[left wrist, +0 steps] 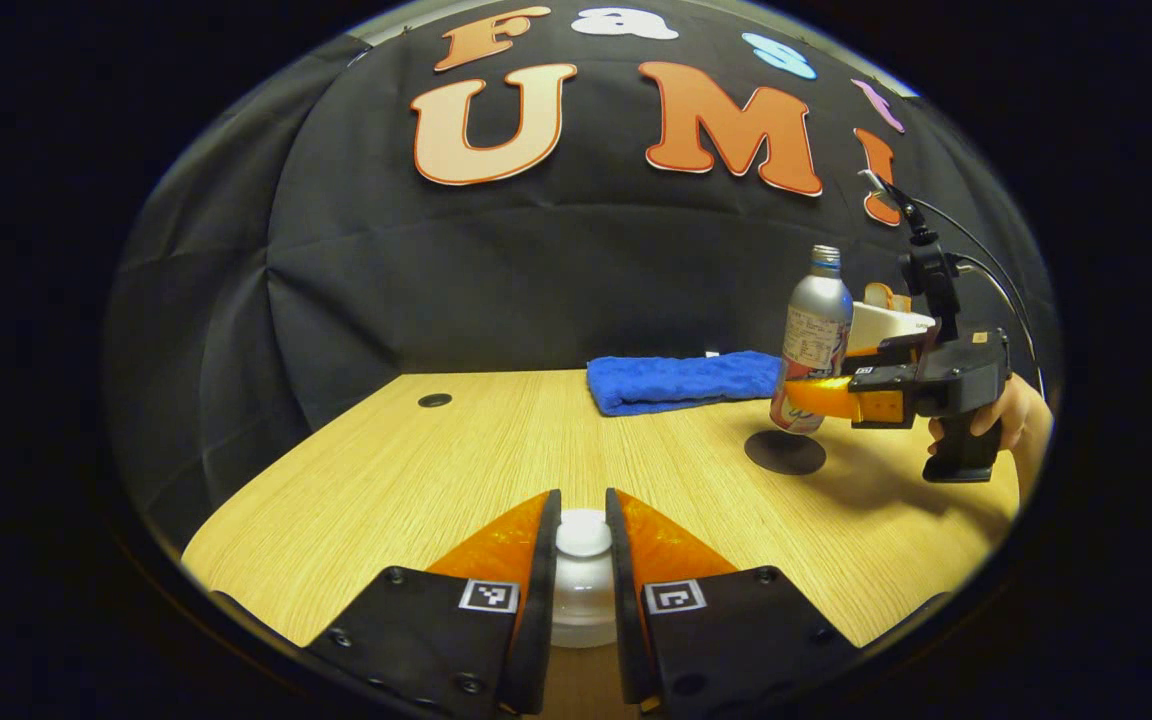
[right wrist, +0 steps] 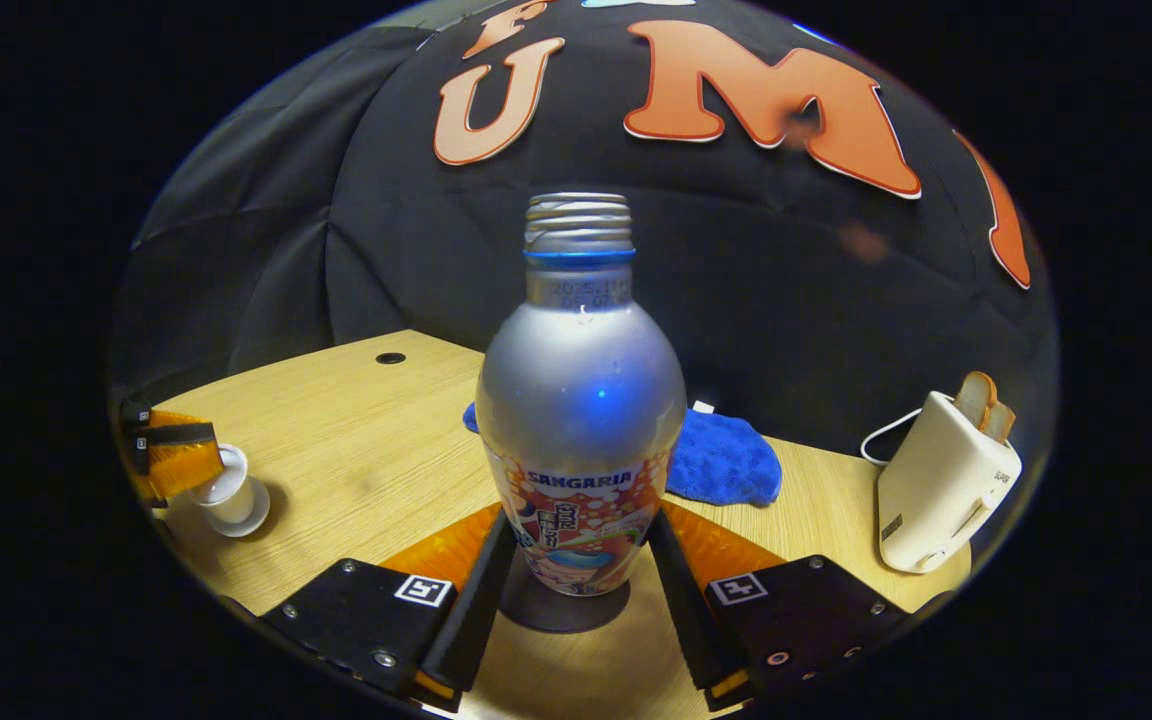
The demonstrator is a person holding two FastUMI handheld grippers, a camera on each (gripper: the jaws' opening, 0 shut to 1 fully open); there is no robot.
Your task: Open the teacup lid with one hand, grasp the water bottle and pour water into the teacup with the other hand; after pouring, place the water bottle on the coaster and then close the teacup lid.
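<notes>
The right hand-held gripper (right wrist: 576, 570) clamps the smooth, slippery silver metal bottle (right wrist: 581, 400) low, just above the dark round coaster (right wrist: 561, 610), while the left hand-held gripper (left wrist: 583, 560) pinches the fragile white teacup's lid knob (left wrist: 583, 533).

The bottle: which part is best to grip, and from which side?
Grip the bottle low on its wide body, from the side, fingers level. It stands upright, and its neck is narrow. The right gripper already holds it this way.

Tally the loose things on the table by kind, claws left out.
Bottle: 1
Teacup with lid: 1
Coaster: 1
Blue cloth: 1
Toaster: 1
Bread slices in the toaster: 2
Total: 7
</notes>
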